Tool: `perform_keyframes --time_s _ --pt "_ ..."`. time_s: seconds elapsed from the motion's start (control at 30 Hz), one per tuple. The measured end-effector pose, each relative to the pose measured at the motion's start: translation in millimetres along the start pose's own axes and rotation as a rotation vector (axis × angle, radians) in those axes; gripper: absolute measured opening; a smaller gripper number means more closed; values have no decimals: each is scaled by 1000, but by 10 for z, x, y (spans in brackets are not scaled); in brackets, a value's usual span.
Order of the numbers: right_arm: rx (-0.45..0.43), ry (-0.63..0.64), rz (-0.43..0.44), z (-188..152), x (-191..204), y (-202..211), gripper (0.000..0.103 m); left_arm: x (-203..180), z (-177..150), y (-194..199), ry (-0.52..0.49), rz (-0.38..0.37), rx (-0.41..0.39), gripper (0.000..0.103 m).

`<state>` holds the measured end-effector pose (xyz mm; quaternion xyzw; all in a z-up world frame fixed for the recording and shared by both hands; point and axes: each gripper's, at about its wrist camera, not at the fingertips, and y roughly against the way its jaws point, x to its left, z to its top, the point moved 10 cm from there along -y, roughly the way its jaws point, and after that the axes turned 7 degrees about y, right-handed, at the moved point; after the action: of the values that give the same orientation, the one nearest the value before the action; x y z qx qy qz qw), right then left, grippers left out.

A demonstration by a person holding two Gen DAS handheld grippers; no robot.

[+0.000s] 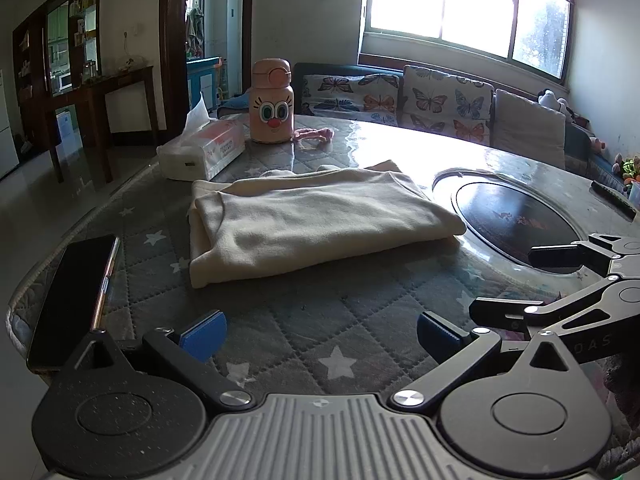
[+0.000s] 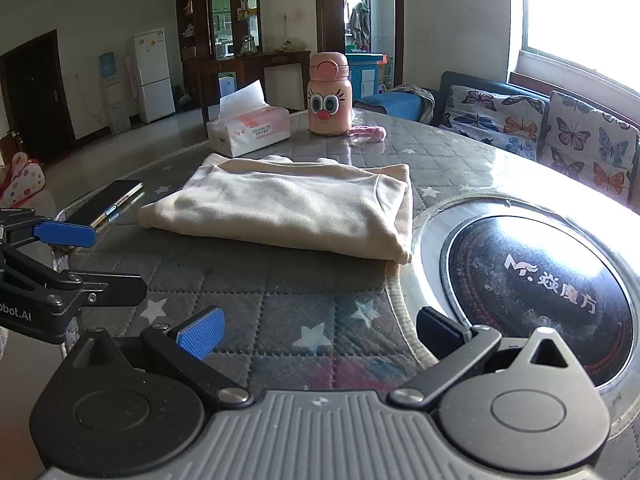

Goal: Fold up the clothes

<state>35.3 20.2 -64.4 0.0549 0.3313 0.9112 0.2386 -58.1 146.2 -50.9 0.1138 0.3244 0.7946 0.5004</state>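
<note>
Both grippers are seen w/ jaws spread wide and nothing held: left gripper (image 1: 320,338) is poised low over the quilted star-print table cover (image 1: 304,320), near the table edge, and right gripper (image 2: 320,336) is poised beside it, likewise low over the cover; each is caught at the side of the other's view, also unclenched. Going by size, the round table (image 2: 460,152) is noted first, topped w/ a glossy clear sheet over the cover. Next, an inset black cooktop (image 2: 540,300) w/ a white logo is seen at the table centre, to the right of the cloth. A cream garment (image 1: 312,220) is laid flat on the cover, already folded into a rough rectangle, in front of both grippers and apart from them; its right edge is just beside the cooktop rim. Behind it, a tissue pack (image 2: 250,130) is placed at the back left, w/ one tissue sticking up. A pink bottle w/ cartoon face (image 2: 329,94) is stood upright beside the pack, a pink strap (image 2: 370,132) lying at its base. A dark phone (image 1: 72,296) is laid flat near the left table edge, well apart from the garment.
</note>
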Motion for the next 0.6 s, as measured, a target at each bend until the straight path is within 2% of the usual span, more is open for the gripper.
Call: perform_keyframes --time_s 0.6 --pt "10 2 15 -42 91 -27 103 -13 -59 -8 11 1 8 103"
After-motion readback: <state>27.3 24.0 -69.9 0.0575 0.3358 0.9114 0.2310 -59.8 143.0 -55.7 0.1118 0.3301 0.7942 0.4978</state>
